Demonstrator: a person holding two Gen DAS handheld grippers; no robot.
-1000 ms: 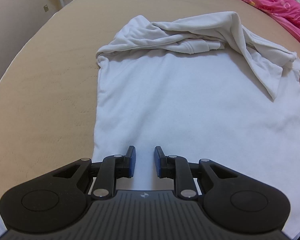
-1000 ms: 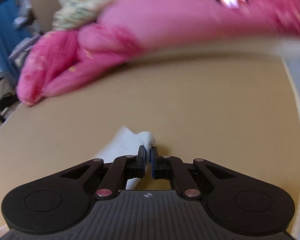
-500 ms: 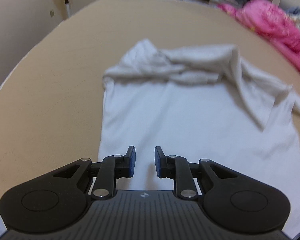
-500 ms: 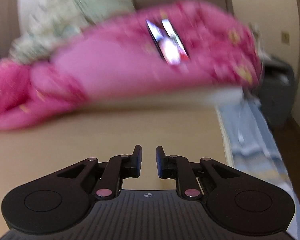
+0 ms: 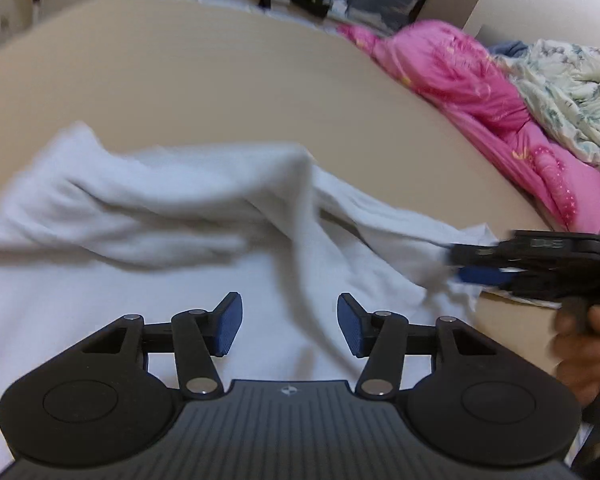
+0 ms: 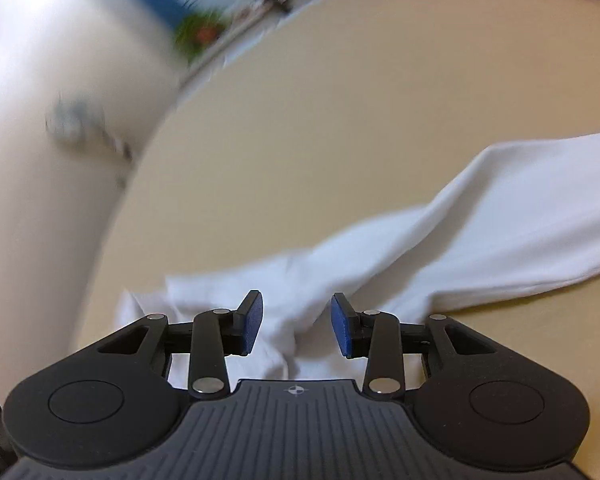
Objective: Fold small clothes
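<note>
Since one second ago the right hand-held gripper (image 6: 296, 326) has let go of the white cuff it was pinching, swung away, and come back low over the cloth with its jaws spread; the left hand-held gripper (image 5: 290, 330) has opened wider and tipped forward, so the garment now fills its lower view. The white long-sleeved top (image 5: 148, 248) lies spread on the tan bed surface (image 5: 204, 88), body toward the left hand-held gripper, bunched shoulders and sleeves across the far side. The sleeve (image 6: 480, 220) runs as a long band from upper right down toward the right jaws, its long axis slanted across that view, its crumpled end lying between and just ahead of the blue pads (image 6: 250, 322). Neither unit grips anything: both are released, cloth beneath them only. The right hand-held gripper is the nearer one to the sleeve end, so the next pinch probably falls to it. The left wrist view shows what the right cannot: the right unit (image 5: 512, 260) entering side-on at the garment's right edge, with the person's hand (image 5: 584, 352) behind it and the pink bedding (image 5: 480, 92) beyond. That edge is motion-blurred, so contact with the cloth there cannot be settled. The right view alone shows the gap between its pads.
</note>
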